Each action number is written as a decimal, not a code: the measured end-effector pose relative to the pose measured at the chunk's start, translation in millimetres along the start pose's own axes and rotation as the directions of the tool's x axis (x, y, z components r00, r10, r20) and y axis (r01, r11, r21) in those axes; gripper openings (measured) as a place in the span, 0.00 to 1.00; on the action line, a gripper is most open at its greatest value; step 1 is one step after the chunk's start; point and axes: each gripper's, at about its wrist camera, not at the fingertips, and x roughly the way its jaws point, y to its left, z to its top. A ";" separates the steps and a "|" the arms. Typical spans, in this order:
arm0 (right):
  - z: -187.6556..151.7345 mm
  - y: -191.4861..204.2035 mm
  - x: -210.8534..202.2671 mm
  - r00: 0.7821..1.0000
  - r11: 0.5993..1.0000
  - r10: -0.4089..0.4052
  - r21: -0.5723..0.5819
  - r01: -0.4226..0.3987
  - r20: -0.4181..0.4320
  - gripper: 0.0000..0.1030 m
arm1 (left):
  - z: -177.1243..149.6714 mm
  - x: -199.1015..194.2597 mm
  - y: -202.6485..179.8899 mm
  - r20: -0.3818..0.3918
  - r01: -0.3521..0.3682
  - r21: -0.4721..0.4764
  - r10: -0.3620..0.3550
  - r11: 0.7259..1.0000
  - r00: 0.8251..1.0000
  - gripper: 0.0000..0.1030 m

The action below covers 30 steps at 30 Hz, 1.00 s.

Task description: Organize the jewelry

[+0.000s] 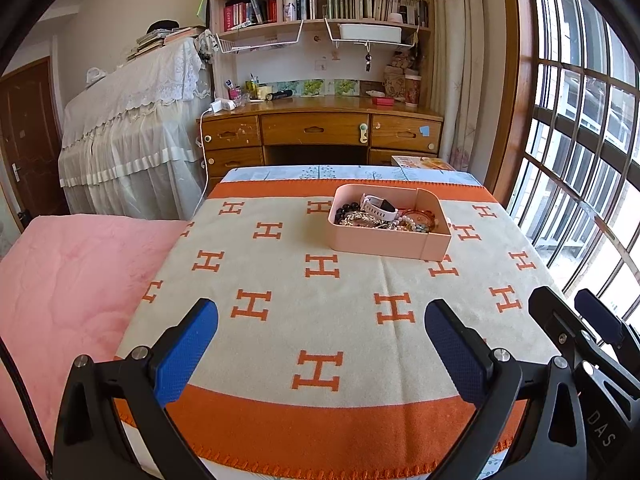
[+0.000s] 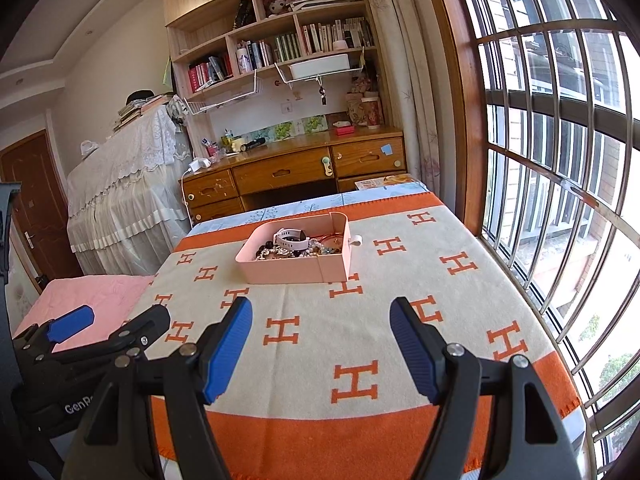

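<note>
A pink tray [image 1: 384, 242] sits toward the far side of the H-patterned orange and cream blanket [image 1: 320, 312], heaped with beaded bracelets [image 1: 412, 222] and a white smartwatch [image 1: 378, 205]. Well short of it, the left gripper [image 1: 320, 344] and right gripper [image 2: 320, 348] hover side by side, both spread wide with nothing between their blue pads [image 2: 228, 350]. A wooden desk [image 1: 320, 128] stands beyond
</note>
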 end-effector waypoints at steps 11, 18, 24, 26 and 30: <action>-4.8 -2.4 1.1 1.000 1.000 -0.003 0.002 0.003 -0.004 0.70 | -2.1 0.1 0.2 -0.002 0.000 0.000 0.000 1.000 1.000 0.99; -3.1 -2.5 0.9 1.000 1.000 -0.003 0.001 0.003 -0.003 0.70 | -3.8 0.1 1.7 -0.003 0.000 0.000 0.000 1.000 1.000 0.99; -6.2 -4.3 1.3 1.000 1.000 -0.004 0.002 0.004 -0.001 0.70 | -8.4 1.5 0.4 0.002 -0.002 0.003 0.002 1.000 1.000 0.99; -5.5 -4.4 1.4 1.000 1.000 -0.004 0.002 0.004 -0.003 0.70 | -9.7 1.4 1.4 0.000 -0.003 0.004 0.003 1.000 1.000 0.99; -5.7 -4.9 1.2 1.000 1.000 -0.004 0.002 0.004 -0.002 0.70 | -8.1 1.3 0.2 0.001 -0.002 0.004 0.002 1.000 1.000 0.99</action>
